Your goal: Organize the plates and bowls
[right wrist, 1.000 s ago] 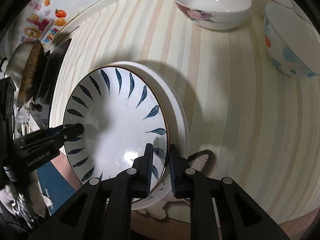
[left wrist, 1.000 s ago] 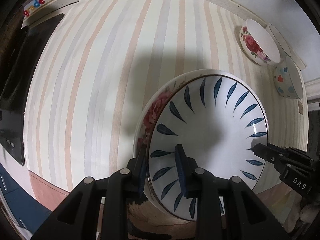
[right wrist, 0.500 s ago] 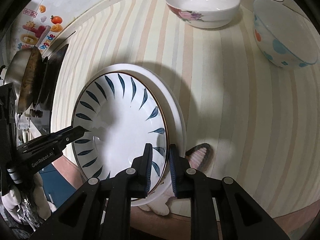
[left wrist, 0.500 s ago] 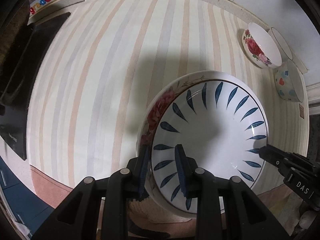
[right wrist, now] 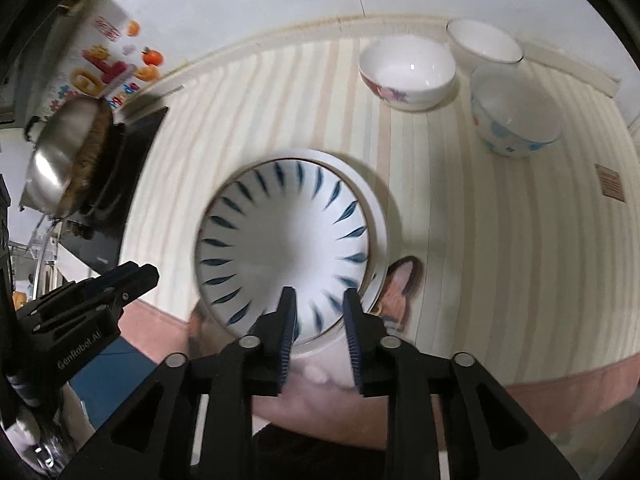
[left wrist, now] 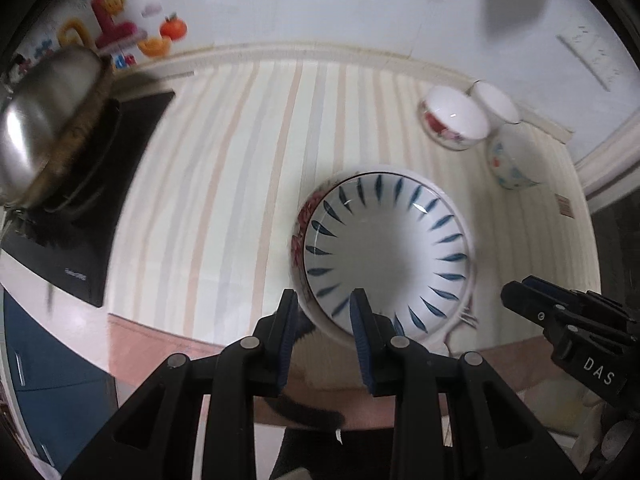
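Both hand-held grippers free of the stacked plates

In the left wrist view we see the blue-leaf plate nested on the floral-rimmed plate on the striped surface, just above our left hand-held gripper, whose jaws stand narrowly apart and hold nothing, the plate rim lying behind and below them. In the right wrist view our right hand-held gripper has just been opening; its jaws stand apart and empty at lower centre, the plate behind them. Three bowls sit at upper right.
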`<state>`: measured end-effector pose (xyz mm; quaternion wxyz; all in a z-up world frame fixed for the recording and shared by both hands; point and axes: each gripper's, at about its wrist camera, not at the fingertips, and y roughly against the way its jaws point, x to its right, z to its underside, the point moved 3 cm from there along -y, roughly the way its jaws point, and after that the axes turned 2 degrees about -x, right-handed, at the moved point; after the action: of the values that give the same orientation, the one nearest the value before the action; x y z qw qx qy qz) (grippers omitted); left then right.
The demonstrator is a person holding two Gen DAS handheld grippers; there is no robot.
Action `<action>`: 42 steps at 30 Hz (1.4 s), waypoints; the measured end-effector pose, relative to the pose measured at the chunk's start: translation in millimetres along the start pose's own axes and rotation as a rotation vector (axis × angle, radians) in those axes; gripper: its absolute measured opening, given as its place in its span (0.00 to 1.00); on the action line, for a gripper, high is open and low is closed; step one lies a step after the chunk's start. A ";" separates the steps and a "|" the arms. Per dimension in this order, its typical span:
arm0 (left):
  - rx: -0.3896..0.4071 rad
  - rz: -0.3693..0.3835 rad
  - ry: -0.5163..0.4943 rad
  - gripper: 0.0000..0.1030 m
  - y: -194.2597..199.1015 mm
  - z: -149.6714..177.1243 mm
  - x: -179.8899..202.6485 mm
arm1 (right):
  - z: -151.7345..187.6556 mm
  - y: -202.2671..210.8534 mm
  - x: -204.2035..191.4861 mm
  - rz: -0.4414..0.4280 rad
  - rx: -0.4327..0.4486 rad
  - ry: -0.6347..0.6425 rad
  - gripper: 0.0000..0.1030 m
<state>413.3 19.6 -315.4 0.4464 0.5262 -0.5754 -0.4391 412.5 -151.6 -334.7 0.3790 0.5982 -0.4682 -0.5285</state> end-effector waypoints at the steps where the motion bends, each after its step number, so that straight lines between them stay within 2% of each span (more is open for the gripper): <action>1: 0.020 0.000 -0.005 0.26 11.7 6.3 0.1 | 6.9 12.4 -5.9 0.003 0.025 0.005 0.35; 3: 0.049 0.002 -0.013 0.30 29.5 13.7 0.5 | 18.3 31.3 -11.1 0.016 0.058 0.013 0.41; 6: 0.096 -0.001 -0.023 0.32 56.9 27.9 0.0 | 37.3 61.7 -23.5 0.024 0.114 0.021 0.57; 7: 0.110 -0.002 -0.025 0.38 65.0 32.5 -0.5 | 44.4 72.0 -28.2 0.030 0.133 0.027 0.64; 8: 0.121 -0.001 -0.030 0.53 73.0 36.9 -1.3 | 50.8 78.0 -31.3 0.033 0.147 0.030 0.67; 9: 0.134 0.004 -0.035 0.62 81.6 42.2 -2.0 | 57.7 87.1 -35.6 0.040 0.167 0.033 0.69; 10: 0.148 0.007 -0.037 0.78 88.7 46.6 -2.2 | 64.9 95.8 -40.2 0.044 0.184 0.036 0.74; 11: 0.159 0.006 -0.040 0.81 92.9 49.5 -1.4 | 70.6 101.3 -43.2 0.046 0.194 0.039 0.79; 14: 0.189 0.004 -0.048 0.83 106.7 60.9 -1.7 | 87.6 121.3 -52.6 0.074 0.232 0.044 0.85; 22: 0.225 0.008 -0.058 0.85 127.5 82.5 -4.3 | 114.1 150.1 -63.4 0.101 0.301 0.032 0.90; 29: 0.231 0.009 -0.033 0.85 129.6 72.9 3.5 | 109.9 153.6 -42.2 0.056 0.306 -0.023 0.91; 32: 0.231 0.006 -0.025 0.85 122.3 55.7 10.7 | 97.1 150.3 -20.7 0.016 0.308 -0.062 0.91; 36: 0.231 0.009 -0.008 0.85 103.1 13.8 30.4 | 66.1 141.0 16.8 -0.046 0.298 -0.116 0.91; 40: 0.203 0.036 0.021 0.85 71.1 -46.9 51.9 | 13.8 122.5 57.9 -0.092 0.263 -0.169 0.91; 42: 0.181 0.043 0.031 0.85 49.9 -80.9 64.1 | -23.2 108.6 75.8 -0.114 0.250 -0.183 0.91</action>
<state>478.5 -44.2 -245.9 0.4153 0.5586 -0.6170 -0.3673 418.3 -255.2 -249.1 0.2270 0.6158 -0.5282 -0.5388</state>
